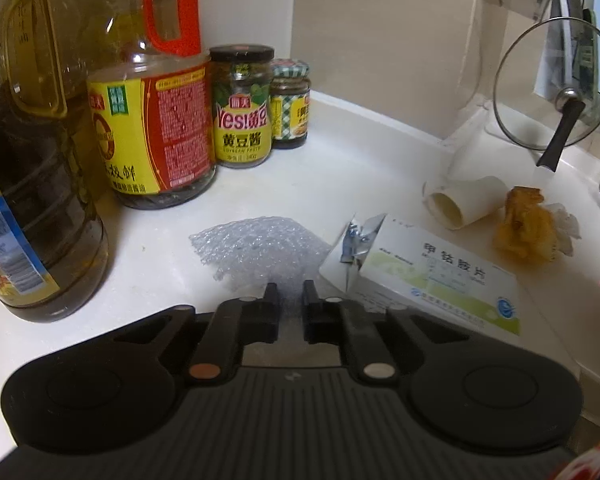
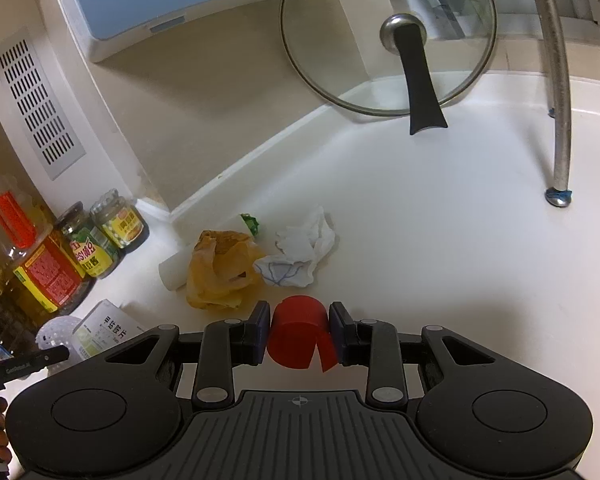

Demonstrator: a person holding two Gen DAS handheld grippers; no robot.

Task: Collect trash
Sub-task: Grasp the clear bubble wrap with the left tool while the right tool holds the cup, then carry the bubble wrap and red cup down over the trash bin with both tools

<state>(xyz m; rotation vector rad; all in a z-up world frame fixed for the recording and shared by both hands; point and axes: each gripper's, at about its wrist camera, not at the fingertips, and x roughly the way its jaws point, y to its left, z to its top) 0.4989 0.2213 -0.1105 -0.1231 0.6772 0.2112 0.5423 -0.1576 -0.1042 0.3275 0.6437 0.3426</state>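
Observation:
In the left wrist view my left gripper [image 1: 291, 294] is shut on the near edge of a clear wad of bubble wrap [image 1: 256, 248] lying on the white counter [image 1: 340, 152]. Right of it lie an opened medicine box [image 1: 440, 280], a tipped paper cup [image 1: 466, 202], a crumpled yellow wrapper [image 1: 520, 232] and a white tissue [image 1: 566, 228]. My right gripper [image 2: 299, 316] is shut on a red bottle cap [image 2: 298, 332], held just in front of the yellow wrapper [image 2: 222, 276] and the tissue [image 2: 304, 252].
A big oil bottle [image 1: 28, 160], a soy sauce bottle [image 1: 156, 128] and two jars [image 1: 242, 108] stand at the left. A glass lid [image 2: 388, 36] leans on the back wall. A metal pipe [image 2: 556, 100] rises at the right. The counter edge [image 1: 592, 364] drops off near the box.

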